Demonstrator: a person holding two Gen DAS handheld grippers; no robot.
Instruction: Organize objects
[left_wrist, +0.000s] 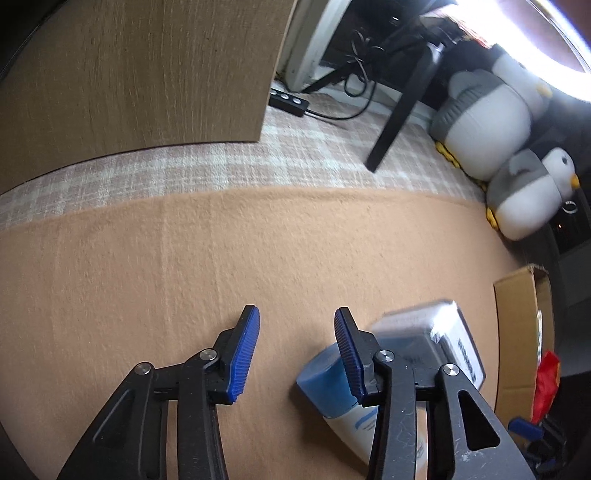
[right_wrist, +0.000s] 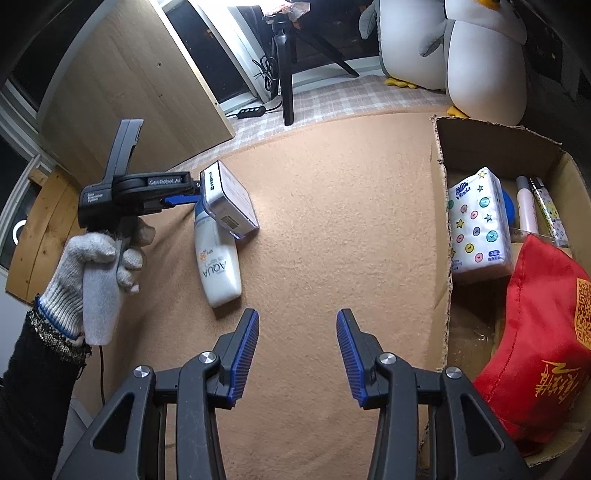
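Observation:
A white AQUA bottle (right_wrist: 218, 264) with a blue cap (left_wrist: 323, 376) lies on the tan mat. A small clear-lidded box (right_wrist: 229, 197) leans tilted on the bottle's cap end. My left gripper (left_wrist: 296, 317) stands open with only bare mat between its pads. Its right finger is against the cap and the box (left_wrist: 428, 332), which lie outside the jaws. In the right wrist view a gloved hand (right_wrist: 92, 266) holds that left gripper (right_wrist: 184, 198) against the box's left end. My right gripper (right_wrist: 297, 317) hangs open over bare mat, to the right of and below the bottle in the picture.
A cardboard box (right_wrist: 441, 206) at the right holds a tissue pack (right_wrist: 476, 225), a red pouch (right_wrist: 543, 339) and two tubes. A wooden panel (left_wrist: 140, 70), a black tripod leg (left_wrist: 399, 110), a power strip and plush penguins (left_wrist: 487, 118) stand beyond the mat.

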